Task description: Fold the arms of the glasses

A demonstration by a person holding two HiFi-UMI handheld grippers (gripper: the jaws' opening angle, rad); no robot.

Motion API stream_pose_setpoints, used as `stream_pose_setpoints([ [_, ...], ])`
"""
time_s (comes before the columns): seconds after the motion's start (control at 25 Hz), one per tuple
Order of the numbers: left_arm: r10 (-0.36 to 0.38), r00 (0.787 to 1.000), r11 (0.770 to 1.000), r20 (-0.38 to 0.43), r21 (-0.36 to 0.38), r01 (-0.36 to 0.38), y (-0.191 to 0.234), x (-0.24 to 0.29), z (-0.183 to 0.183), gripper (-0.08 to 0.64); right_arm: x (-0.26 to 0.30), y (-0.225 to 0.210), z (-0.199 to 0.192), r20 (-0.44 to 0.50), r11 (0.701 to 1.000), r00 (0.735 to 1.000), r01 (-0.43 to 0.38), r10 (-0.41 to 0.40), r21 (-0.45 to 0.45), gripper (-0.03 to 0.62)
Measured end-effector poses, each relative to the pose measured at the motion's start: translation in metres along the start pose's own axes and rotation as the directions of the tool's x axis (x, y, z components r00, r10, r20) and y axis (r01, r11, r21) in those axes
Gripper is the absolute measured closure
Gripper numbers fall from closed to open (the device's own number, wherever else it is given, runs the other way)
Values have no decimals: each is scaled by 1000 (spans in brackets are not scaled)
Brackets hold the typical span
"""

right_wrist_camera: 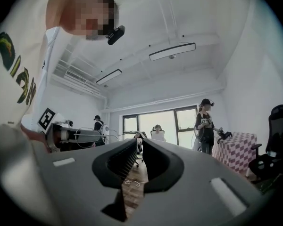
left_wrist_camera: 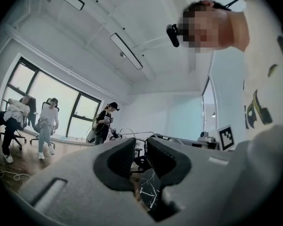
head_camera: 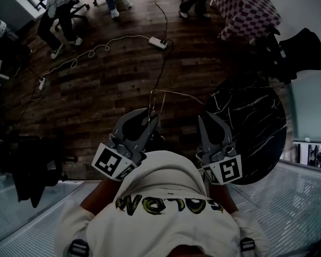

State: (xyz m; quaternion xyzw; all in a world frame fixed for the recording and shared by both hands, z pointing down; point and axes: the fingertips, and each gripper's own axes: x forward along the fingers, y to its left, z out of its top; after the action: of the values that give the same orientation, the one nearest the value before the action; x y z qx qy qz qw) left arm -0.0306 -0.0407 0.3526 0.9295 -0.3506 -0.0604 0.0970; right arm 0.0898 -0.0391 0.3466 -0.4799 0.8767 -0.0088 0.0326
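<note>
Pinching the thin glasses (head_camera: 151, 100) in your left hand-held gripper (head_camera: 151, 115) above the floor (head_camera: 96, 90) risks a slip; your right hand-held gripper (head_camera: 209, 118), beside it, is closed on nothing.

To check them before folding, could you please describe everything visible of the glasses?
The glasses are a thin, pale wire frame, seemingly metal, held in the air above the wooden floor by the left gripper, which is shut on them. One slim arm juts out rightward, unfolded; lenses cannot be made out.
</note>
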Motion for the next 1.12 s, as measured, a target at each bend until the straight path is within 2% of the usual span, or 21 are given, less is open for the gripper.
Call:
stream_pose_setpoints([
  [0.2,-21,1000,1000,0,-2,21,-4,-1,-1,479,0,-17,0,-2,999,999,37,-37,-21,543],
  [0.6,-71,997,997,11,-28,71,-16,0,2,479,5,-15,0,-1,1000,1000,9,-9,-29,533],
  [0.72,-66,998,997,12,-34,66,-14,1,3,479,6,-11,0,4,999,1000,1,0,-32,554],
  [1.12,-14,1000,999,18,-49,15,1,-2,4,479,8,13,2,5,998,998,-54,55,-44,566],
])
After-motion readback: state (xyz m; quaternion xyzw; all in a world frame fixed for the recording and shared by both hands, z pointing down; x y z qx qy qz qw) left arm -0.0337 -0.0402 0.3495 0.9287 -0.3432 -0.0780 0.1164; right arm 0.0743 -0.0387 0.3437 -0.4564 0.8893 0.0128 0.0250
